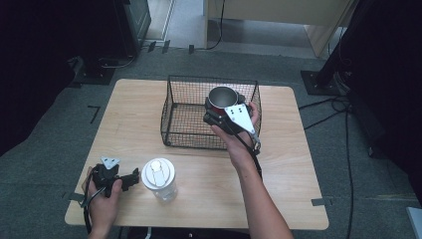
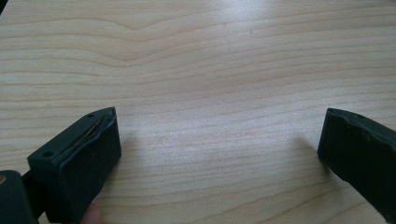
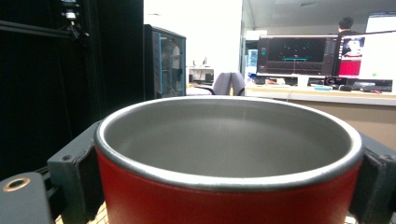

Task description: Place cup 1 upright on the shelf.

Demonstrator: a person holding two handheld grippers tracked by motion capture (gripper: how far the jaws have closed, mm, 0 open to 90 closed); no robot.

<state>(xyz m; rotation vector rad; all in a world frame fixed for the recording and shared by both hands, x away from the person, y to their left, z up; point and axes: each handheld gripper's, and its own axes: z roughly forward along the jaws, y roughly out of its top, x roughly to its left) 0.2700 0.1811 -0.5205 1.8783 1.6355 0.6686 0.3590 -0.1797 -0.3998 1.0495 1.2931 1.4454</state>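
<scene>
Gripping a red cup [image 3: 229,186], the right gripper [image 1: 221,110] has its two jaws pressed against the cup's sides, set about halfway apart by the cup's width. In the right gripper view the cup's steel rim and grey inside sit straight ahead between the jaws, upright and mouth up. From the high view the cup [image 1: 222,98] is held over the right end of a black wire basket [image 1: 181,117], whose near wall lies just under the hand. The left gripper [image 1: 130,178] rests low on the wooden table [image 2: 210,70] with its jaws spread wide and nothing between them; bare wood shows past the tips. Just beside those jaws stands a clear tumbler with a white lid [image 1: 159,178], close enough to block a forward push. Farther off, beyond the table, lie grey floor and cables.
</scene>
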